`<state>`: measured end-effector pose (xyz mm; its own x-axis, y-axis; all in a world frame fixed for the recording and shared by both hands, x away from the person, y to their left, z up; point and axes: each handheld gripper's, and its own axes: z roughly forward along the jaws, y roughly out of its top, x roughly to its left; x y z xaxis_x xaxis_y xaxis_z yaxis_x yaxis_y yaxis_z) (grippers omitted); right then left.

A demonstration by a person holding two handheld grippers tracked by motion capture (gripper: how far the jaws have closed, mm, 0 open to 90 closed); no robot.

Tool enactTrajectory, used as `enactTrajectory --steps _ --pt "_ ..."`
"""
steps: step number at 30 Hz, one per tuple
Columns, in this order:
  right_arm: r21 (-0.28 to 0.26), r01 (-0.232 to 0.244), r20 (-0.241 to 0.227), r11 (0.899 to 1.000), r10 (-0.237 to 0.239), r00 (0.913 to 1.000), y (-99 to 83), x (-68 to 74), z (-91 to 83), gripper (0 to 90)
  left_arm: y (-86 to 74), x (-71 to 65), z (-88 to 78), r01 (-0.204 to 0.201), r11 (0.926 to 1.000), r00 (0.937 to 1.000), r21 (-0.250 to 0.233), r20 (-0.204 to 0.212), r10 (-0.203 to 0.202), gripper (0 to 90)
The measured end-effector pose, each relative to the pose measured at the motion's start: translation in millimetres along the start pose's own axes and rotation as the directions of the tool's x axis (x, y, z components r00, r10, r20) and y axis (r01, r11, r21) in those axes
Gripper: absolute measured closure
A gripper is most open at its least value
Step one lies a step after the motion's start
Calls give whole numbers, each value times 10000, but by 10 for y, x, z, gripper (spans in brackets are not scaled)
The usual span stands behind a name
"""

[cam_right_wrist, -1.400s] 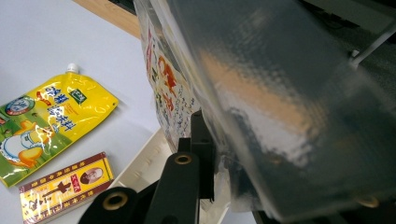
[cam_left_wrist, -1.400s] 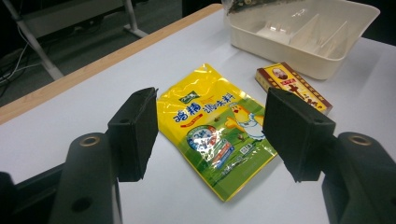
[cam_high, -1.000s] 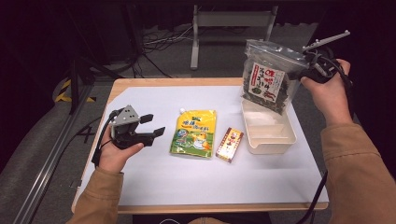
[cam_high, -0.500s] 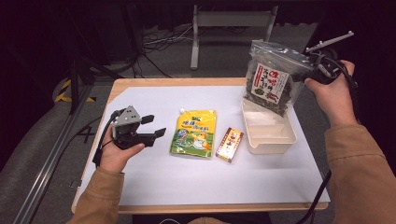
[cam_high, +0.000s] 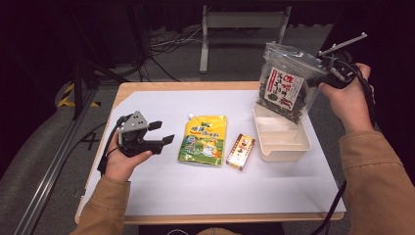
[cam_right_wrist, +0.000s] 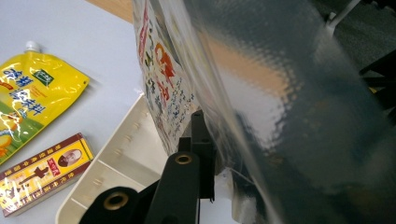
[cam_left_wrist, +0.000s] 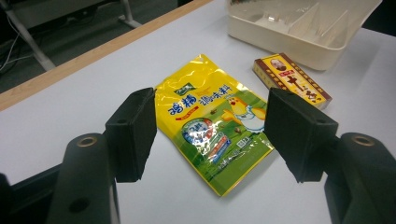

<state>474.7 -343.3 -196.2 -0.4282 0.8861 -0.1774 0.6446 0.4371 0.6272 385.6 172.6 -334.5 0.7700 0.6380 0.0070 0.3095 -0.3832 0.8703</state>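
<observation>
My right gripper [cam_high: 320,73] is shut on the top edge of a clear snack bag [cam_high: 284,85] with a red and white label, and holds it in the air above the cream divided tray [cam_high: 286,147]. In the right gripper view the bag [cam_right_wrist: 261,93] fills the space beside one black jaw. My left gripper [cam_high: 164,133] rests on the table at the left, open, with nothing between its fingers. It points toward the yellow pouch [cam_high: 203,139], which lies flat past the jaws in the left gripper view [cam_left_wrist: 212,130]. A small red and yellow box [cam_high: 240,151] lies between pouch and tray.
The white tabletop [cam_high: 205,191] has a wooden edge [cam_high: 195,218] at the front. A metal frame [cam_high: 240,24] and cables stand on the dark floor behind the table. A rail runs along the floor at the left [cam_high: 54,171].
The bag and my right gripper shifted slightly to the right and up. The left gripper has not moved.
</observation>
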Motion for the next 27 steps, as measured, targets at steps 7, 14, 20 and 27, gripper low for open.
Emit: enactTrajectory --steps 7,14,20,27 --pt "368 100 -97 9993 -97 9999 -28 59 187 835 -4 4 -1 13 10000 10000 2 -4 -13 353" --pt "202 126 -189 9997 -123 9997 -53 71 234 830 -10 6 19 19 10000 10000 83 -3 -19 352" --pt "56 21 -208 10000 -20 9998 -85 55 248 830 -9 -2 27 -11 10000 10000 82 -5 11 352" --pt "164 -377 -281 9992 381 9989 -126 0 284 834 -10 -7 47 -34 9998 10000 171 25 34 351"
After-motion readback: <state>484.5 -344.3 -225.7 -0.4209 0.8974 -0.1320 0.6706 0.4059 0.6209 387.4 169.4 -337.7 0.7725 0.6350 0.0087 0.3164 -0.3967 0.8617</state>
